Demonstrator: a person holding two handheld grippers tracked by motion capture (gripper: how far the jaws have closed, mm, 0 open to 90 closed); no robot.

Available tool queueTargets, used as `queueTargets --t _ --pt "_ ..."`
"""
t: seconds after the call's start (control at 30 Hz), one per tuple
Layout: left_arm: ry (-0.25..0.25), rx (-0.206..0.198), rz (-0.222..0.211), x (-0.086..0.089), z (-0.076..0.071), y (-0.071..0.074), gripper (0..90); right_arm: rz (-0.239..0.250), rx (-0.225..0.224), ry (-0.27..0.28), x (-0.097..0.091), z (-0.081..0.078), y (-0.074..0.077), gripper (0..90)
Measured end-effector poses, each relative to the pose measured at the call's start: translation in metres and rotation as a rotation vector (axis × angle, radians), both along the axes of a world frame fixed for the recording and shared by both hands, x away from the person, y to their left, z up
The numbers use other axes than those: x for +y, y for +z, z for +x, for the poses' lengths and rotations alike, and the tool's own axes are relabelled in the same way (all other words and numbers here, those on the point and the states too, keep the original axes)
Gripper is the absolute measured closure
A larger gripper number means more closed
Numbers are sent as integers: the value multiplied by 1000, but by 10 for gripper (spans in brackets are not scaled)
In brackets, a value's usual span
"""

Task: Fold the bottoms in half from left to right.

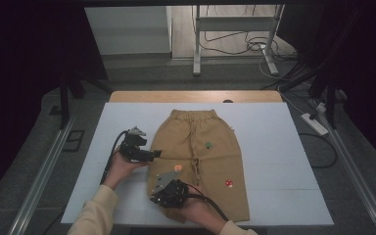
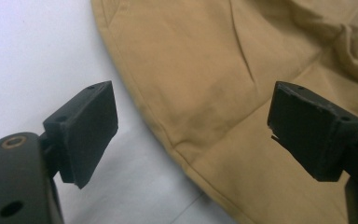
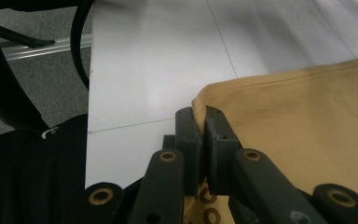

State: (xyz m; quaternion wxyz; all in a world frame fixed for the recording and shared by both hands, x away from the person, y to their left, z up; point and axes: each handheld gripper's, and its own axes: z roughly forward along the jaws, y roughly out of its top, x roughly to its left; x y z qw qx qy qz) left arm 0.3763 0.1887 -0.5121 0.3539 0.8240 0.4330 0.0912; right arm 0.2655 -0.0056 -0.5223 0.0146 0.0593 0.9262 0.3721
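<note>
Tan shorts (image 1: pixel 203 156) flat on white table (image 1: pixel 274 147). Right tool (image 3: pixel 202 122) clamped on the lower-left hem corner. Left tool (image 2: pixel 193 126) jaws wide apart, nothing gripped, straddling the shorts' left side edge just ahead.

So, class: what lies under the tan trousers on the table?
The tan trousers lie flat on a white sheet that shows around them. A strip of wooden tabletop shows behind the sheet. What lies directly beneath the cloth is covered.
</note>
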Motion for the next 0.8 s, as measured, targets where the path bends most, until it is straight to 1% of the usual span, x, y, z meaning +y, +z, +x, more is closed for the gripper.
queueTargets --t 0.13,0.23,0.27,0.33,0.5,0.67,0.73,0.8 --pt "5 2 1 -2 5 -1 156 -1 -1 0 0 0 0 848" --pt "14 12 -15 -2 9 -2 156 -2 0 2 0 0 0 848" --pt "15 12 -7 -1 10 -3 156 -3 0 4 0 0 0 848" --pt "18 13 -4 -2 12 -3 156 -3 1 5 0 0 0 848" --pt "20 13 -3 -5 18 -3 156 -5 2 5 0 0 -1 848" --pt "23 22 -13 -7 27 -5 157 -2 2 4 0 0 0 848" --pt "26 21 -4 -8 31 -5 157 -2 1 5 0 0 0 848" --pt "28 21 -9 -8 34 -6 157 -2 1 5 0 0 0 848"
